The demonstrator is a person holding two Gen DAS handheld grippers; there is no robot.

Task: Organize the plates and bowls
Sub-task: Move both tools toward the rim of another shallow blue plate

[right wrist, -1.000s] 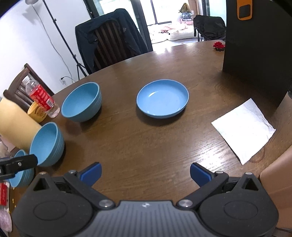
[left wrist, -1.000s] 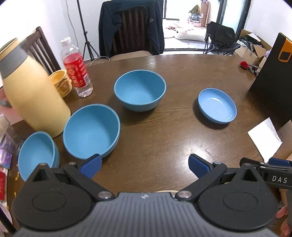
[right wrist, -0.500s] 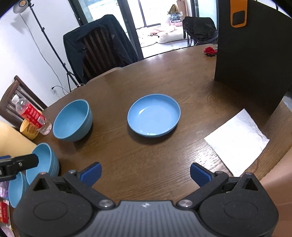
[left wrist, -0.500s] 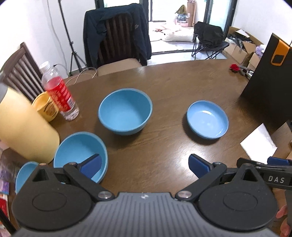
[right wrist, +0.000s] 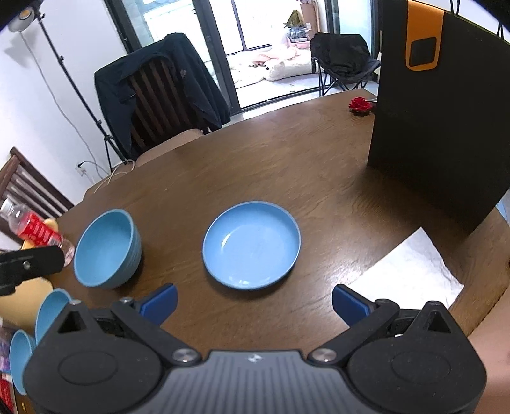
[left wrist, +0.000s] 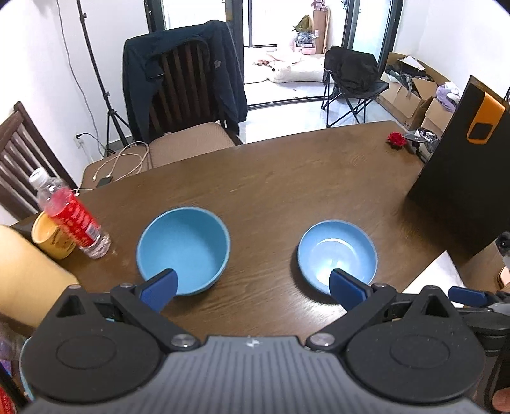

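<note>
Both grippers, left gripper and right gripper, hover with jaws wide and empty; the right should descend squarely over the shallow blue plate's near rim.

I see a dark wooden tabletop, a jacket-draped wooden chair, white walls, a folding chair and daylight through glass doors.

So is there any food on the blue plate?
No, the blue plate is bare, showing only a shiny light reflection on its inside.
</note>
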